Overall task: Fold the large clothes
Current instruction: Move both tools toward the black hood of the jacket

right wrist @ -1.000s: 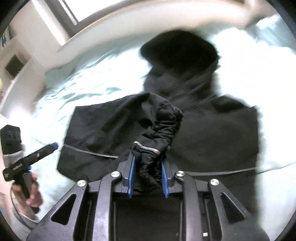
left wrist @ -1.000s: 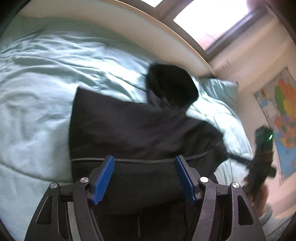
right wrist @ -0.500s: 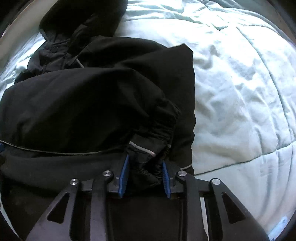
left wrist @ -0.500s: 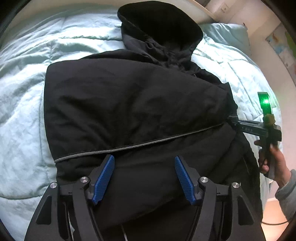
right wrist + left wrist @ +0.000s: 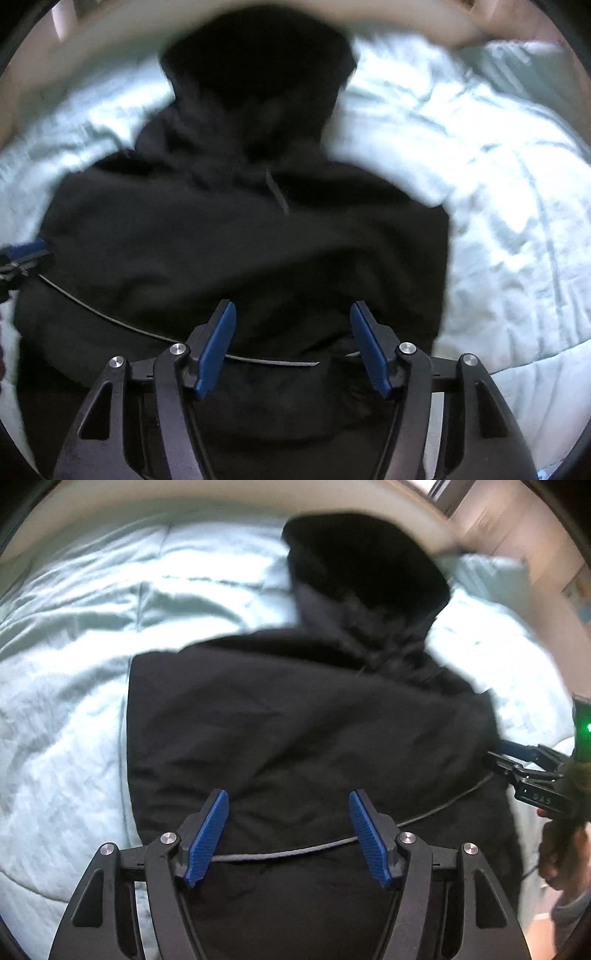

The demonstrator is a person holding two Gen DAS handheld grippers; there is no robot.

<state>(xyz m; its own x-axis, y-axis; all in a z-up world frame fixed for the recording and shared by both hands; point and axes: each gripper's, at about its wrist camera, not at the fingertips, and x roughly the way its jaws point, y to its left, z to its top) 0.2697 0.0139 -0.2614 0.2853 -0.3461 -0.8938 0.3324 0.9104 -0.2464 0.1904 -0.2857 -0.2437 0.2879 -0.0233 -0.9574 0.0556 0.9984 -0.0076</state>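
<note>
A black hooded jacket (image 5: 303,716) lies flat on the pale green bedspread (image 5: 66,709), its hood (image 5: 365,568) at the far end and a thin grey seam across its lower part. It also shows in the right wrist view (image 5: 251,251), sleeves folded in over the body. My left gripper (image 5: 288,834) is open and empty above the jacket's lower part. My right gripper (image 5: 291,343) is open and empty above the same lower part; it shows at the right edge of the left wrist view (image 5: 517,760).
A pale wooden headboard (image 5: 229,502) curves behind the hood. A pillow (image 5: 491,576) lies at the far right. The bedspread (image 5: 517,229) spreads wide to the right of the jacket. A wall with a map poster (image 5: 580,590) stands at the right.
My right gripper has opened and let go of the sleeve cuff, which now lies on the jacket. Both grippers have pulled back and tilted up, so the hood and headboard show again.
</note>
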